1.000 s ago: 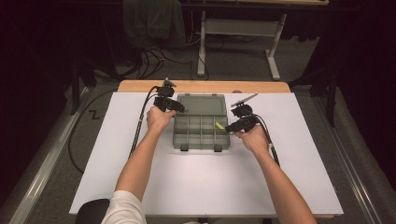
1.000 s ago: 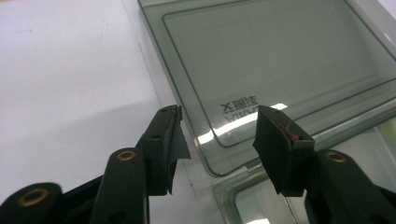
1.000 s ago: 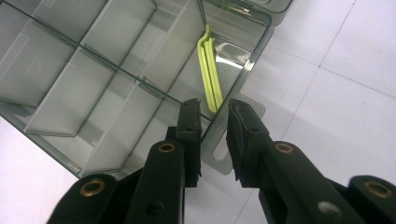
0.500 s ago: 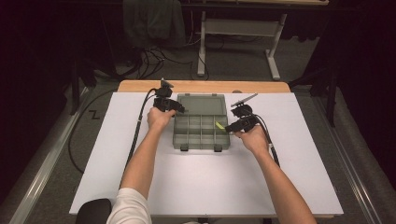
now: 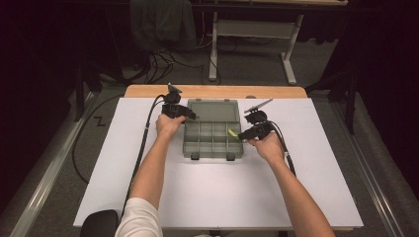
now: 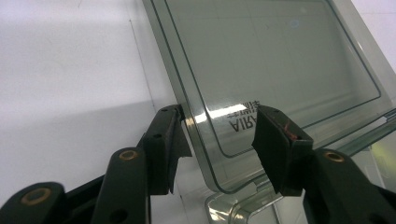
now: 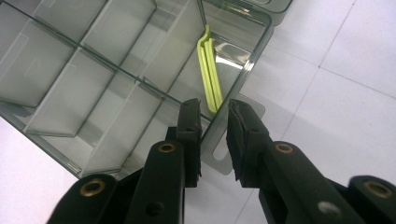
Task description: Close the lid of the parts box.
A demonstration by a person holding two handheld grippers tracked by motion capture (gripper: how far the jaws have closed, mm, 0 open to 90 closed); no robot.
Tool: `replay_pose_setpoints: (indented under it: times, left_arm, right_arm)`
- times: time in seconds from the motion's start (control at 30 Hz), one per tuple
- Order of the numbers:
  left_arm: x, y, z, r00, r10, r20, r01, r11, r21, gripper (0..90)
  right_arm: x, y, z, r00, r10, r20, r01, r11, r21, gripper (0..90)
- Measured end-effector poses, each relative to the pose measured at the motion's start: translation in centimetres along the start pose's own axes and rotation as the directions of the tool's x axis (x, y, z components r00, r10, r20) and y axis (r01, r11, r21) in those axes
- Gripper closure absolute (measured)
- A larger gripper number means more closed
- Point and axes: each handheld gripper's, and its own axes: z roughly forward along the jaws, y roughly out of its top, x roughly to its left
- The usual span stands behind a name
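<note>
A translucent grey compartment box (image 5: 200,145) lies mid-table, its clear lid (image 5: 213,110) folded back flat on the far side. My left gripper (image 5: 190,116) is at the lid's left edge. In the left gripper view its jaws (image 6: 219,135) straddle a lid (image 6: 271,60) corner with room to spare; they have just been opening. My right gripper (image 5: 241,136) is at the box's right side. Its jaws (image 7: 215,121) stand close together over the box wall (image 7: 256,46), one inside, one outside. A yellow-green strip (image 7: 209,65) leans in that end compartment, its near end running between the jaws.
The box rests on a white board (image 5: 222,197) over a wooden tabletop (image 5: 148,91). Two latches (image 5: 195,156) stick out at the box's near edge. Black cables (image 5: 143,143) trail from the grippers down the board. Beyond the table stands a metal frame (image 5: 252,29).
My left gripper has shifted slightly right, toward the lid's edge. The right gripper and the box have stayed where they were.
</note>
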Motion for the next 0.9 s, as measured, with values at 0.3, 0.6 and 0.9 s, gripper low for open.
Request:
replay_pose_setpoints:
  times: [0.3, 0.6, 0.9]
  left_arm:
    - [-0.2, 0.0, -0.3, 0.9999, 0.007, 0.012, -0.007, 1.0, 0.0, 52.7]
    - [-0.7, 0.0, -0.9, 0.9988, 0.046, 0.017, -0.046, 0.9987, -0.022, 54.7]
    - [-1.2, 0.1, -1.6, 0.997, 0.072, 0.028, -0.07, 0.9964, -0.047, 55.9]
  right_arm:
    - [0.0, 0.0, 0.0, 1.0, 0.001, 0.003, -0.001, 1.0, -0.001, 77.6]
    - [0.1, 0.1, 0.0, 1.0, -0.001, 0.008, 0.001, 1.0, 0.004, 77.7]
    - [0.1, 0.1, 0.0, 0.9999, 0.001, 0.01, -0.001, 1.0, 0.006, 77.8]
